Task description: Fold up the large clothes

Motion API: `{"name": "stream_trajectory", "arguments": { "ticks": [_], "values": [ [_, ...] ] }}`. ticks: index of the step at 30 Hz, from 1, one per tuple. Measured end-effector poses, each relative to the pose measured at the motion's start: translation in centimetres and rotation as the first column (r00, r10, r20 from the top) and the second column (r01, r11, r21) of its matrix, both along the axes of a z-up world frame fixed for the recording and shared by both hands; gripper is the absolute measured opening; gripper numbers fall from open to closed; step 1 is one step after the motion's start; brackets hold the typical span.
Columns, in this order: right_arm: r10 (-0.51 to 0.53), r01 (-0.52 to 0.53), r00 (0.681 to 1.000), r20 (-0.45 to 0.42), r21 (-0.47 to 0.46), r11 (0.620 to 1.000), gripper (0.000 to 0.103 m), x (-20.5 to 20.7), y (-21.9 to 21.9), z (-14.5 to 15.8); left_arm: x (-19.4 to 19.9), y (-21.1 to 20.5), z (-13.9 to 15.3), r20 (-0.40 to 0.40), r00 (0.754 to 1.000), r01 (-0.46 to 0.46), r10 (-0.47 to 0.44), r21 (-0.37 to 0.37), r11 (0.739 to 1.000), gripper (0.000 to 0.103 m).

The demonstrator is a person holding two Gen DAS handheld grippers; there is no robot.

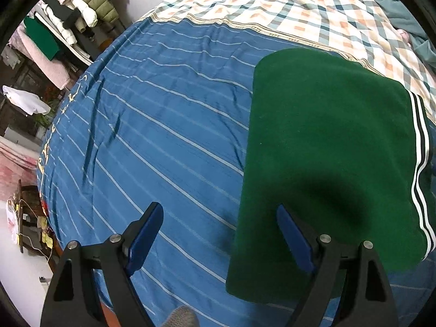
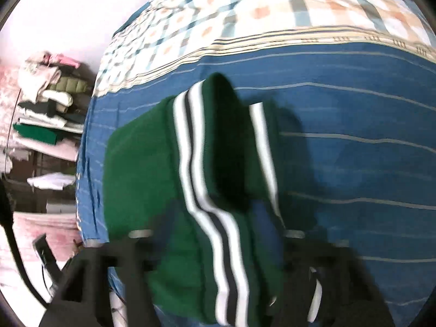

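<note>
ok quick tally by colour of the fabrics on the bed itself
green garment: 1
blue striped sheet: 1
checked quilt: 1
teal cloth: 1
total: 4

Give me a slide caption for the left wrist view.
Open left gripper above a folded green garment on the blue striped bedspread.
</note>
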State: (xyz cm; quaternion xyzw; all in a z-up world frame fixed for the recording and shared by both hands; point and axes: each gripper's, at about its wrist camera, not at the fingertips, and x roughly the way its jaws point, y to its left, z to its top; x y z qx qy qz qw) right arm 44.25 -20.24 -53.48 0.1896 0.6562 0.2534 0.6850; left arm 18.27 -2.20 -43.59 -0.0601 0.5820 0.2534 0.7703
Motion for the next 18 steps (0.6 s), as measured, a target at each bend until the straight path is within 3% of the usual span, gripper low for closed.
{"name": "stream_trajectory", "arguments": {
  "ticks": [1,3,4,7,10,12,15,18],
  "values": [
    [0.007,-0.006,0.999,-0.036,0.030,1.000,0.065,0.4,0.2,-1.0,0.3,-0.1,-0.1,0.000,1.000,0.002,-0.002,-0.001,1.000,0.085],
    [0.028,-0.025,0.998,-0.048,0.048,0.999,0.034,0.7,1.2,-2.2,1.0,-0.4,-0.3,-0.004,1.000,0.009,-0.009,0.010,1.000,0.086],
    [0.034,-0.031,0.998,-0.049,0.059,0.998,0.009,0.6,1.6,-2.4,1.3,-0.5,-0.3,-0.005,1.000,0.012,-0.012,0.014,1.000,0.086],
    [-0.102,0.103,0.995,-0.020,0.094,0.990,0.006,0.6,-0.5,-0.3,2.3,-0.7,0.1,0.011,0.999,0.037,-0.037,0.003,0.999,0.086],
    [-0.284,0.284,0.959,-0.011,0.092,0.954,0.005,1.1,-5.3,1.9,2.9,-0.8,0.3,0.033,0.998,0.060,-0.060,-0.021,0.998,0.088],
    [-0.275,0.276,0.960,-0.052,0.022,0.961,0.005,1.6,-5.9,0.0,3.3,-0.9,-0.3,0.047,0.996,0.075,-0.073,-0.050,0.996,0.092],
    [-0.150,0.162,0.961,-0.231,0.032,0.986,0.008,1.7,-4.3,-3.9,3.8,-1.2,-1.6,-0.011,0.995,0.096,-0.096,-0.005,0.995,0.092],
    [-0.053,0.071,0.967,-0.249,0.063,0.996,0.021,0.9,-4.3,-3.4,3.3,-0.3,-2.0,-0.014,0.998,0.061,-0.062,-0.040,0.997,0.092]
  ]
}}
